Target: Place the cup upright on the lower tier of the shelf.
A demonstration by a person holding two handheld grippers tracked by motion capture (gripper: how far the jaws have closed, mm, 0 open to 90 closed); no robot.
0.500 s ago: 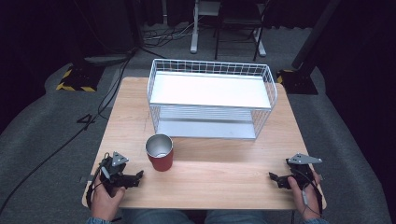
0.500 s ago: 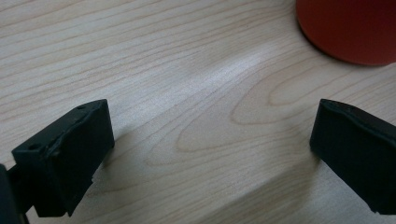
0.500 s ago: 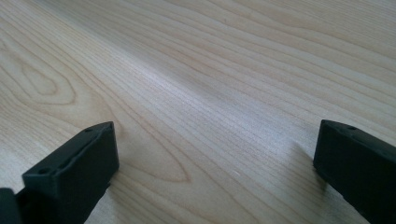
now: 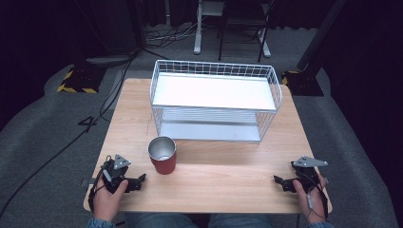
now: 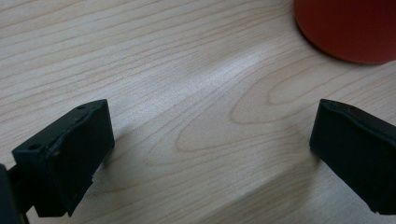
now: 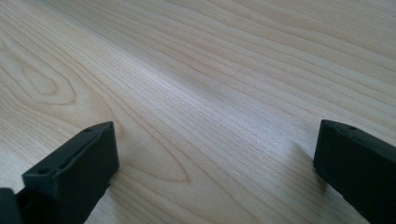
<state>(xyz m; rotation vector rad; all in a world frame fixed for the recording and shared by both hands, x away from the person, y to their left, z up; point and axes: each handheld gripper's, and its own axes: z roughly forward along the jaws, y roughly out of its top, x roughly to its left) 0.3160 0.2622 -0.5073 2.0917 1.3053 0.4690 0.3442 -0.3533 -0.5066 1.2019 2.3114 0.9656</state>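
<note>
A red metal cup (image 4: 162, 155) stands upright on the wooden table (image 4: 228, 171), in front of a white wire basket rack (image 4: 215, 99). My left gripper (image 4: 139, 181) rests on the table at the front left, just left of the cup, held in a hand. Its jaws stand wide apart over bare wood, and the red cup (image 5: 348, 28) shows at the top right of the left gripper view. At the front right edge, my right gripper (image 4: 279, 181) lies low on the table. It is open with only wood grain between its fingers (image 6: 74, 172).
The wire rack has a white upper shelf and a lower shelf, and takes up the table's back half. Cables (image 4: 71, 142) run across the grey floor at the left. Chair and stand legs (image 4: 228, 33) are behind the table.
</note>
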